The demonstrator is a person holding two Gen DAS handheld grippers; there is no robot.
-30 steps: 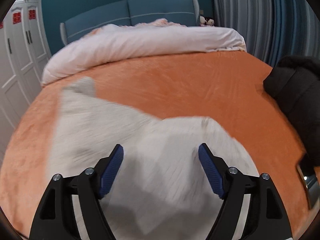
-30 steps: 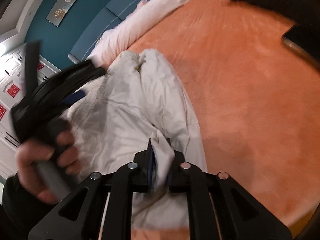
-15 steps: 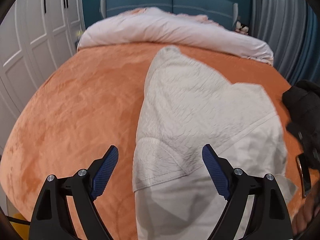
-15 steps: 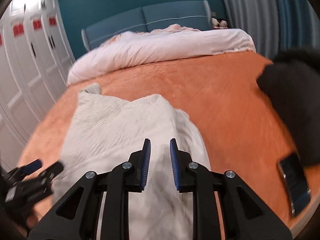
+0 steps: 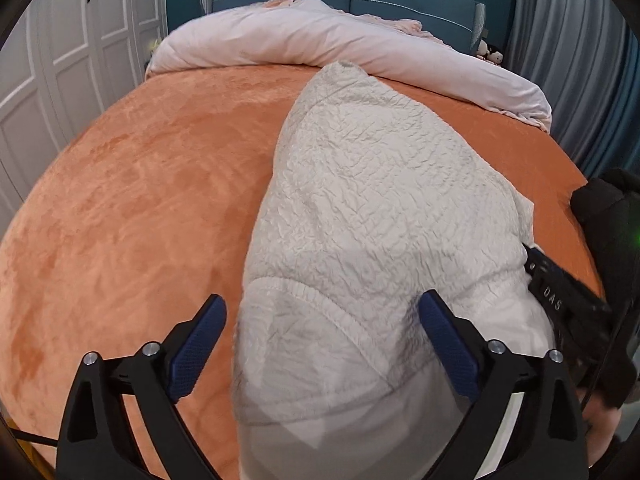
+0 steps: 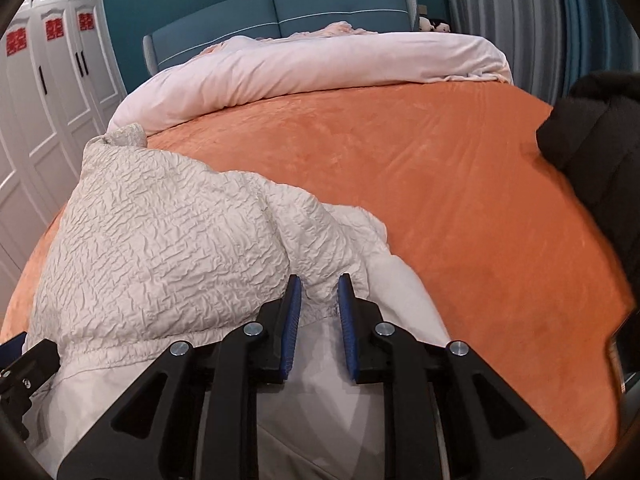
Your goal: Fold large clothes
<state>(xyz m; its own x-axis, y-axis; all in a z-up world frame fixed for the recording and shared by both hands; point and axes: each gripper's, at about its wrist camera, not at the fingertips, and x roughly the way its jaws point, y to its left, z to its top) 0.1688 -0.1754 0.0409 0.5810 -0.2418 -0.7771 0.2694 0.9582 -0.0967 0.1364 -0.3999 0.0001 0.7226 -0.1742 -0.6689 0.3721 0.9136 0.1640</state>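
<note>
A cream crinkle-textured jacket point(image 5: 372, 216) lies folded over itself on the orange bedspread point(image 5: 132, 200), filling the centre and lower right of the left wrist view and the lower left of the right wrist view point(image 6: 160, 240). The left gripper point(image 5: 322, 336) hangs above the jacket's ribbed hem with its jaws spread wide and released, while the right gripper point(image 6: 319, 320), at bottom centre of its view, has its jaws parted narrowly with a bump of the crinkled fabric between the blue pads, not pinched. A rolled pink duvet point(image 6: 304, 68) crosses the top of the frame before the blue headboard point(image 6: 280, 8), and a black garment point(image 6: 600, 152) sits at the right edge.
</note>
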